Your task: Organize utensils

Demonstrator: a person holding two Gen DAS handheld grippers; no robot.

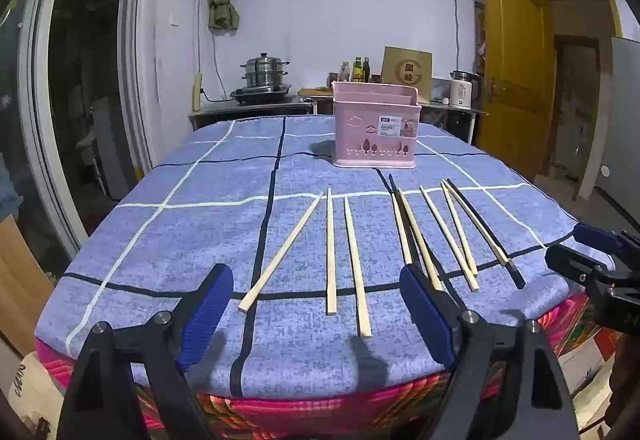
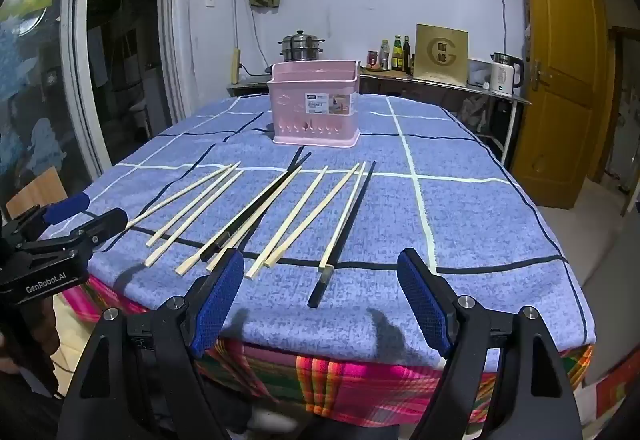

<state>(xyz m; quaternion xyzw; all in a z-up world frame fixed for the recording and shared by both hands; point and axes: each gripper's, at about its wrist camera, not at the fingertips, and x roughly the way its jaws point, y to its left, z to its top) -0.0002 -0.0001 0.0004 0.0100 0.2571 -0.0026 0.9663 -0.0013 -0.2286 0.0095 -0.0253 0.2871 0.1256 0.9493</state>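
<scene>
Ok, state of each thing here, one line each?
Left hand-held gripper: open, holding nothing.
Right hand-held gripper: open, holding nothing.
Pink basket: upright on the tablecloth.
Pale chopsticks: flat on the cloth, none in the basket.
Black chopstick: flat, beside pale ones.

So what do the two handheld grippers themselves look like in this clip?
Both match: the left gripper and right gripper have black angular frames, silver pivot screws and textured blue finger pads. The right-wrist view shows white "GenRobot.AI" lettering on the left gripper's body. No cables or sleeves show.
</scene>
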